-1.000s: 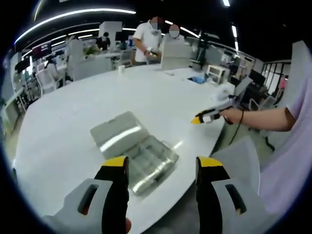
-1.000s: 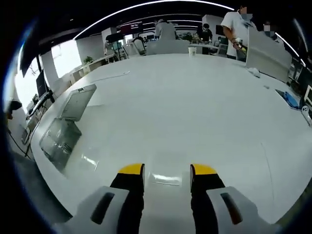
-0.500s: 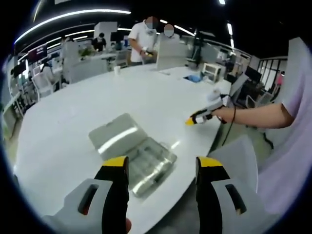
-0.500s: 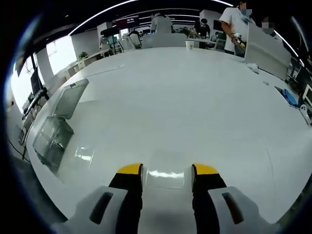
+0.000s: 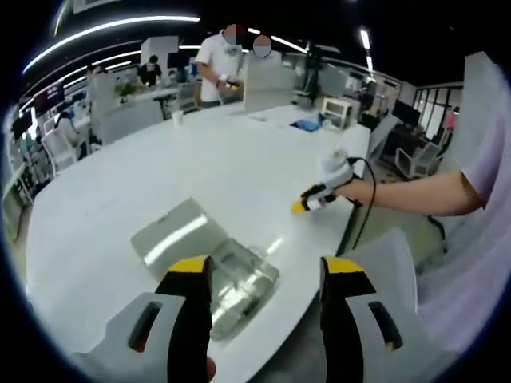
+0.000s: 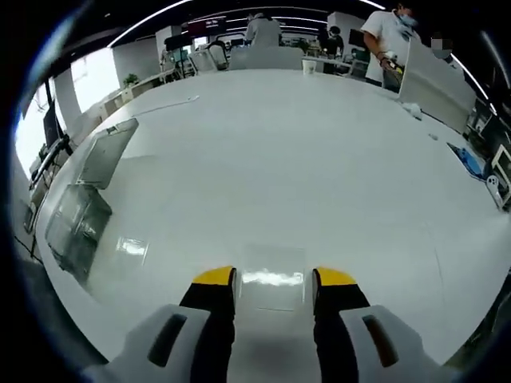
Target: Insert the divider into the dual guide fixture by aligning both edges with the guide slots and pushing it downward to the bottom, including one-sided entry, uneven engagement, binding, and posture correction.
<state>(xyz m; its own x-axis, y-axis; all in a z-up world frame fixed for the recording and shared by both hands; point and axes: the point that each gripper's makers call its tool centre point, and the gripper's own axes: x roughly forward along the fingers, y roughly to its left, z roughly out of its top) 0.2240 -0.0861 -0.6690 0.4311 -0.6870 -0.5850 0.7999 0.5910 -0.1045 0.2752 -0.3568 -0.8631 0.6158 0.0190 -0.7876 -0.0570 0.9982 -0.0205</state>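
A clear plastic box, the guide fixture point(image 5: 231, 283), lies on the white table point(image 5: 160, 183) with its lid point(image 5: 172, 231) folded open behind it. My left gripper point(image 5: 266, 275) hovers open just in front of it, with nothing between its jaws. In the right gripper view the fixture point(image 6: 72, 231) sits far left near the table edge. My right gripper point(image 6: 274, 278) is low over the table, and a thin clear divider point(image 6: 272, 275) spans the gap between its jaws. In the left gripper view the right gripper point(image 5: 307, 201) comes in from the right, held by a hand.
The round white table point(image 6: 319, 159) stretches far ahead, with a paper cup point(image 6: 308, 67) and small items near its far side. People stand at desks beyond it. The table edge runs close under both grippers, and a person's arm point(image 5: 415, 191) reaches in from the right.
The right gripper has drifted left and lower, toward the fixture, as seen from the left gripper. The divider stays between its jaws and shows more of its face. Both cameras shifted slightly.
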